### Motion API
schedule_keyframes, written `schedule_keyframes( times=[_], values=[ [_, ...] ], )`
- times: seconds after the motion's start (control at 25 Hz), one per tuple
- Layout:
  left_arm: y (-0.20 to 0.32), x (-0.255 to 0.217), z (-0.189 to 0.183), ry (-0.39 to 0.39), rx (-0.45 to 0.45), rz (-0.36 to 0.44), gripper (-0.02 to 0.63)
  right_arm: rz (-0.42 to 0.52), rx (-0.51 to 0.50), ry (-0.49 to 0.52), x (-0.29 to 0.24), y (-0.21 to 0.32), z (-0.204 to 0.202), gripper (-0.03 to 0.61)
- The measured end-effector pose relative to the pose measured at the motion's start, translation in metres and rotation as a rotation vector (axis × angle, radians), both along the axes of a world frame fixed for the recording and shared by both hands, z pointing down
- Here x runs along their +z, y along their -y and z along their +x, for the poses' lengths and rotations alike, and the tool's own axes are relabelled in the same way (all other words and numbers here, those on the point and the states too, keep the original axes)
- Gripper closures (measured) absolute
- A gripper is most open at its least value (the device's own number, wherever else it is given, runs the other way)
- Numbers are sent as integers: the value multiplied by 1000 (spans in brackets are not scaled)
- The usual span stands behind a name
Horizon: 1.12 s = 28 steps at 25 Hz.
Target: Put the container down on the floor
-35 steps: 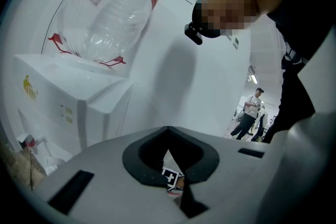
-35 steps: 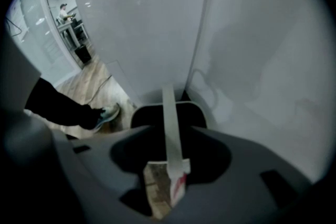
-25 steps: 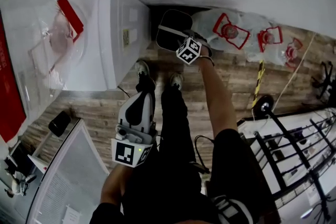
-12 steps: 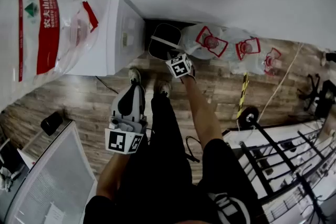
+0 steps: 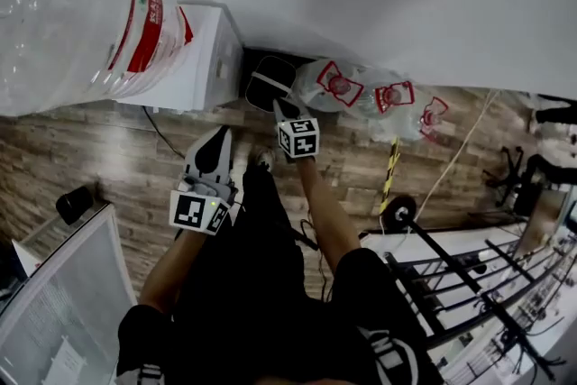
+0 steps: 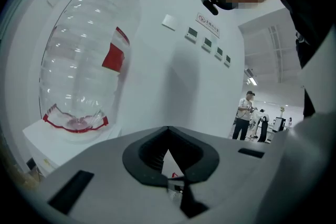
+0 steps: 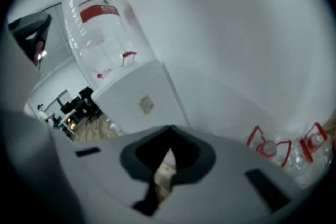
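The container (image 5: 269,84) is a dark, rounded-square tub with a pale bar across it. It stands on the wooden floor in the corner between the white water dispenser (image 5: 203,59) and the wall. My right gripper (image 5: 279,109) hangs above and just in front of it, apart from it, shut with nothing between the jaws. In the right gripper view the shut right gripper (image 7: 168,157) shows only floor past its tips. My left gripper (image 5: 219,142) hangs over the person's shoes, also shut and empty. In its own view the left gripper (image 6: 169,150) points at the dispenser and wall.
A big clear water bottle (image 5: 81,22) sits upside down on the dispenser. Empty bottles (image 5: 361,95) in plastic lie along the wall to the right. A black metal rack (image 5: 469,284) stands at the right and a white cabinet (image 5: 54,311) at the lower left. People stand far off (image 6: 244,115).
Both grippers have risen as the person straightened up. The right gripper has lifted away from the container, which stays on the floor. The head view now takes in more of the room.
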<state>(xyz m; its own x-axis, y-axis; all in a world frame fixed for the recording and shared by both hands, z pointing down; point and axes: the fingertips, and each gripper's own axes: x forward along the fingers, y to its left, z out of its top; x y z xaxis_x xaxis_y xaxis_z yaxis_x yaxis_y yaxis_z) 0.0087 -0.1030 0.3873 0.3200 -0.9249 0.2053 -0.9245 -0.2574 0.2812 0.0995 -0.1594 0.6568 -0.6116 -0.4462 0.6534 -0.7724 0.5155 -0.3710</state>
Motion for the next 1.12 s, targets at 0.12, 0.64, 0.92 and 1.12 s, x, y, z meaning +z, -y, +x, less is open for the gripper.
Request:
schedule_keyframes(
  times=[0.12,0.64,0.92,1.12],
  values=[
    [-6,-15,-4,-6,31,17,586,61,2,45,-54,-4,-6,546],
    [-29,-74,-38,-12,168,107,586,240,247,95,-220,-39,-5,546],
    [-46,-98,-52,-13,202,139,586,320,311,90,-273,-71,-4,546],
    [-54,-110,-61,-10,219,159,586,361,335,85,-299,-92,-10,546]
  ],
)
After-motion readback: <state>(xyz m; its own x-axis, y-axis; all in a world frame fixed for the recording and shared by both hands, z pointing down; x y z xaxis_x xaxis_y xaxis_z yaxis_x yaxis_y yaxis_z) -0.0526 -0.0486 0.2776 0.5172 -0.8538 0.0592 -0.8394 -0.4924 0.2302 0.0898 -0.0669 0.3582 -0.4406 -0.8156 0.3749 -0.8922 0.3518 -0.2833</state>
